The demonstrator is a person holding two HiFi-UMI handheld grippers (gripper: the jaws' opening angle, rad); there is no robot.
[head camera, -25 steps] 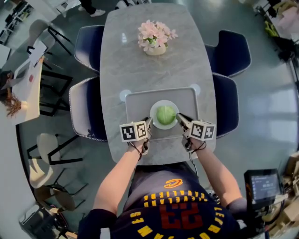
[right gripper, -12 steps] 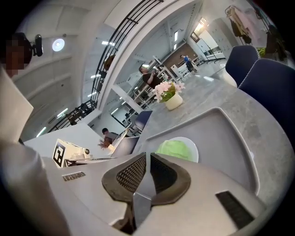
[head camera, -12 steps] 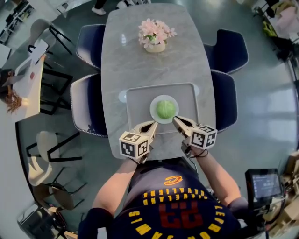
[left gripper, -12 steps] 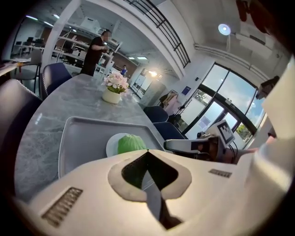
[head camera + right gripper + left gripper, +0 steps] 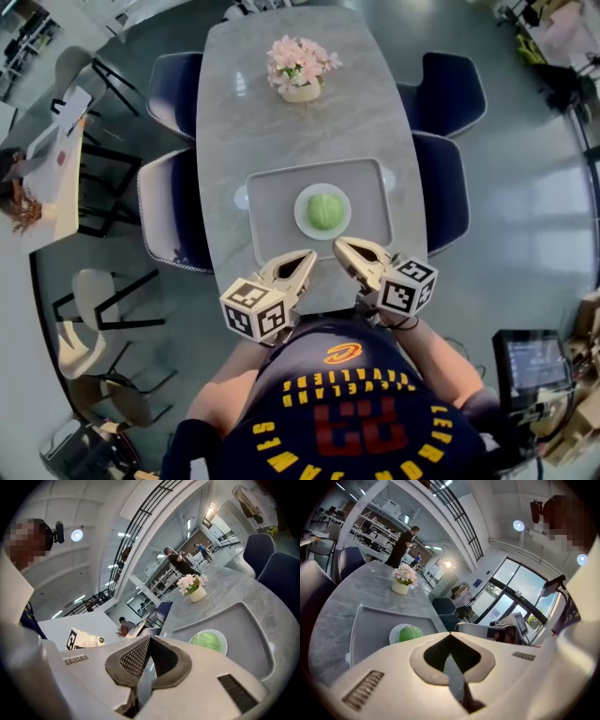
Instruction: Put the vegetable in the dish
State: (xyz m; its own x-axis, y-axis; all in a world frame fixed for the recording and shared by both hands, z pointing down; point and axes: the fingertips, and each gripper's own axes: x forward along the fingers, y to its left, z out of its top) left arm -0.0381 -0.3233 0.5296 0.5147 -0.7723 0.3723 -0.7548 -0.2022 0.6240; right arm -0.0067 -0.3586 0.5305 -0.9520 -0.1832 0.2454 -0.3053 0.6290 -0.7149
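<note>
- The vegetable (image 5: 325,209), a round, pale green, leafy head with a crinkled look, sits in the middle of the dish (image 5: 302,218), as it did 1 second ago.
- The dish is a small, smooth white round with a low rim. It stands near the centre of the tray (image 5: 272,197), in the same spot as before.
- The tray is a flat grey rectangle with rounded corners and a raised lip, matte in finish.
- 1 second ago my 2 grippers sat close against the dish, 1 on each side. Now both have drawn back toward me and are clear of it.
- My left gripper (image 5: 306,257) points at the tray's near rim. Its jaws are pressed together with nothing between them. Their pads look smooth and grey.
- My right gripper (image 5: 341,247) is angled in from the other side, also at the near rim. Its jaws are pressed together on nothing, and 1 pad has a fine ribbed grid.
- Both shells are pale, hard plastic, each with a cube of black and white square markers at the back.
- The surface (image 5: 309,131) is a long grey slab with a mottled stone pattern, rounded ends and a slight sheen.
- At its far end stands a cream pot of pink and white flowers (image 5: 300,66).
- Dark blue padded chairs (image 5: 173,211) with pale piping line both long sides.
</note>
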